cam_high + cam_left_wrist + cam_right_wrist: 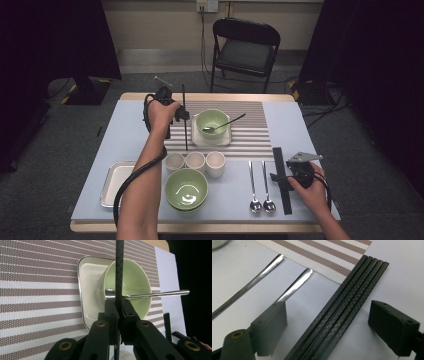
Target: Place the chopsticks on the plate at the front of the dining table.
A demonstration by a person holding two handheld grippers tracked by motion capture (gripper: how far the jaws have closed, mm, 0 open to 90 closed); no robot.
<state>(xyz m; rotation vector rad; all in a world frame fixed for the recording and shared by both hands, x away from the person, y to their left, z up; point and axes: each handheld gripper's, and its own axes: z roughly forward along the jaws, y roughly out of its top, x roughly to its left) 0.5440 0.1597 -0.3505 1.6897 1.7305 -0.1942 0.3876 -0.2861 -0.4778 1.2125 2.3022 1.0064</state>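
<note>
My left gripper (183, 116) hangs over the striped placemat (250, 135), shut on one thin black chopstick (185, 130) that stands across its jaws. Seen from the left gripper view, that chopstick (119, 275) runs up between the closed pads of my left gripper (119, 308), in front of a green bowl (136, 280). The bowl holds a metal spoon (160, 293) and sits on a white square plate (90, 282). My right gripper (281, 177) rests low at the front right. Its jaws stand open on either side of a bundle of black chopsticks (342, 312), with my right gripper (332, 327) not pressing them.
Two spoons (260, 187) lie left of the chopstick bundle. Three white cups (195, 162), a second green bowl (186, 189) and a metal tray (112, 182) stand along the front. A black folding chair (245, 47) is beyond the table.
</note>
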